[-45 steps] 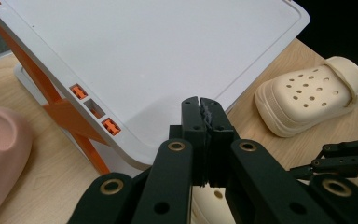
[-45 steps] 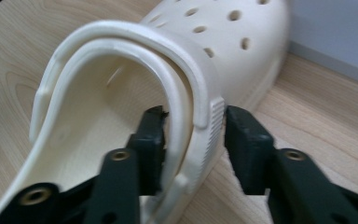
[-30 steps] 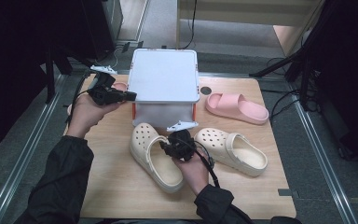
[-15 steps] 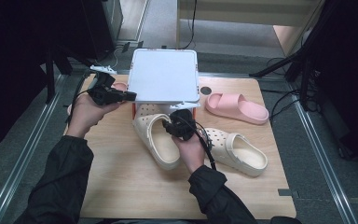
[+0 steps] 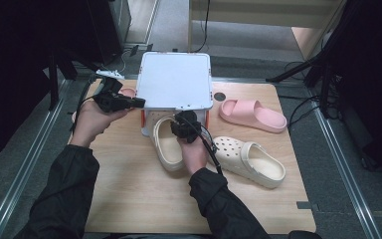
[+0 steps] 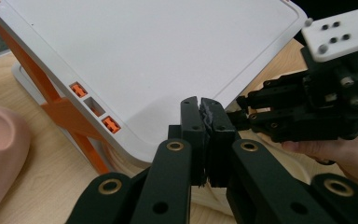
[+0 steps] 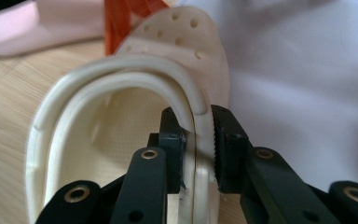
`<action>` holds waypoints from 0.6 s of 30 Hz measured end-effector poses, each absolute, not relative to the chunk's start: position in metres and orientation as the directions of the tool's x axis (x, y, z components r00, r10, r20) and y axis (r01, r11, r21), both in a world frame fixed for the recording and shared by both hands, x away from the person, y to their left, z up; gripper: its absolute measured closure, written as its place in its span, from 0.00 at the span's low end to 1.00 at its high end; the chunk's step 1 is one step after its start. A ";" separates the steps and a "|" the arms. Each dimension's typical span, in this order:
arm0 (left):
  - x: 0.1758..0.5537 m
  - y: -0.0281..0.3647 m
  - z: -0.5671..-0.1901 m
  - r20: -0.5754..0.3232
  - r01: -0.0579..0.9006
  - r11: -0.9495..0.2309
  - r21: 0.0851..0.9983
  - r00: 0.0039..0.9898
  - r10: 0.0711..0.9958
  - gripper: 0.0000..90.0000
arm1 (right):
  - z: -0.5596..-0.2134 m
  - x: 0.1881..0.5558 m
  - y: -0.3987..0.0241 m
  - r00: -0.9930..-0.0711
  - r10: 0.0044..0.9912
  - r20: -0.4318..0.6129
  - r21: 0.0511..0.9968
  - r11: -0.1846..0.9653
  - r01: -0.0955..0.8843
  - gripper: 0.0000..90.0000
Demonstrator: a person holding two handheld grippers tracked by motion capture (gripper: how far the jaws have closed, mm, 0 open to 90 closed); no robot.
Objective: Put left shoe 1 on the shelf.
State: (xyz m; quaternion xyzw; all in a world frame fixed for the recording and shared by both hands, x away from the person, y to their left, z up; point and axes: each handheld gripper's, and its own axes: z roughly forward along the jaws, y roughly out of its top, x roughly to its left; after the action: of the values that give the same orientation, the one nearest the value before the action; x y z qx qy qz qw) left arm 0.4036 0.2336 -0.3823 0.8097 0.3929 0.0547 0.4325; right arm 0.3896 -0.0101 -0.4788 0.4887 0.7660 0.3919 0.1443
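1. Cream clog: it lies on the table with its toe pushed under the raised lid of the white storage box, heel towards the person. The right gripper is clamped on the clog's side wall, one jaw inside the shoe and one outside.
2. Step in hand, as I judge it: loading the clog into the box while the lid is held up.
3. The left gripper has its jaws closed; it sits at the lid's near-left corner and seems to prop it, though the contact itself is unclear.
4. Next move calls for sliding the clog deeper under the lid, keeping the lid tilted high enough to clear the toe.
5. Around the box: the second cream clog lies front-right, a pink slide right of it, another pink shoe left. None blocks the path; the lid edge is the only obstruction.
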 end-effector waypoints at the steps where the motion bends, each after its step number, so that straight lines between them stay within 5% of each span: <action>1: 0.404 0.234 -0.382 -0.251 0.589 -0.317 0.743 0.685 0.684 0.98 | -0.479 0.390 -0.010 -0.481 0.862 0.162 0.741 0.215 0.636 0.85; 18: 0.403 0.233 -0.382 -0.248 0.590 -0.318 0.743 0.683 0.687 0.98 | -0.461 0.367 -0.038 -0.584 0.780 0.223 0.760 0.236 0.606 0.67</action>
State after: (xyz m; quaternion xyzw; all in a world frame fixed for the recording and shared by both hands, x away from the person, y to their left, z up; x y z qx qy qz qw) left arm 0.4033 0.2332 -0.3820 0.8097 0.3942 0.0567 0.4311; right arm 0.3669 -0.0379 -0.4608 0.4445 0.7797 0.4292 0.1017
